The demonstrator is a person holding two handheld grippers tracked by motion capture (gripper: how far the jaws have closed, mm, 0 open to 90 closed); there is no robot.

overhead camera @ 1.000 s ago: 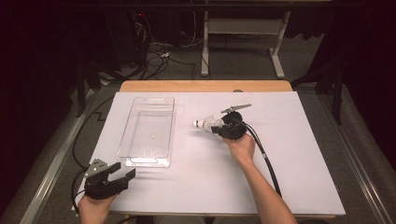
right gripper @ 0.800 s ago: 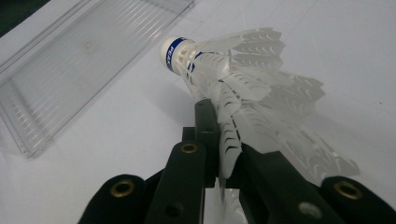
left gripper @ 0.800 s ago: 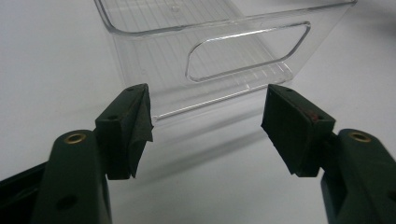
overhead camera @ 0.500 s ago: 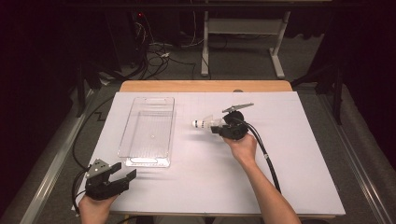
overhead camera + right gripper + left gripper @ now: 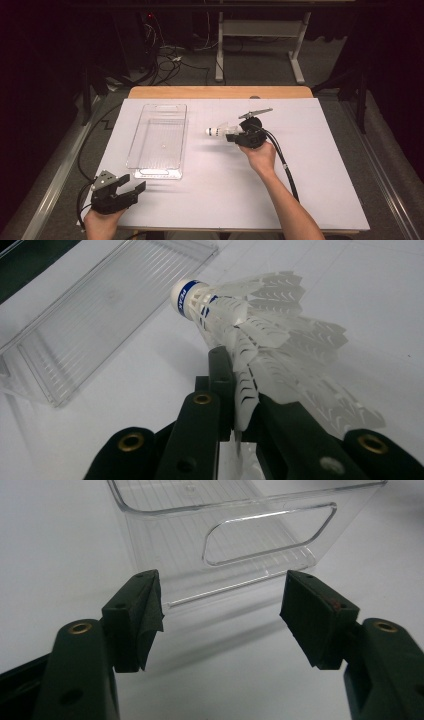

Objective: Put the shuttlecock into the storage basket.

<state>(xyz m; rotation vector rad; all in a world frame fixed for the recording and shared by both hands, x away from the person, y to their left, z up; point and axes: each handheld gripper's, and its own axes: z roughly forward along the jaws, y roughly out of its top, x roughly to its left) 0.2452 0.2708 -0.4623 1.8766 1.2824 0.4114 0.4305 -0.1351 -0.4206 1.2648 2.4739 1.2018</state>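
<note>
Both claw jaws of the right claw [image 5: 240, 405] pinch the shuttlecock [image 5: 260, 330].

The high view looks forward and down from above the person's side of the desk [image 5: 310, 190], taking in the whole white surface and the floor beyond. The left gripper view sits low, just above the desk, facing the near end wall of the clear tray [image 5: 260, 545] at close range. The right gripper view looks along its jaws past a shuttlecock [image 5: 240, 315] toward the same tray [image 5: 100, 315]. All three views share the tray [image 5: 157, 135].
</note>
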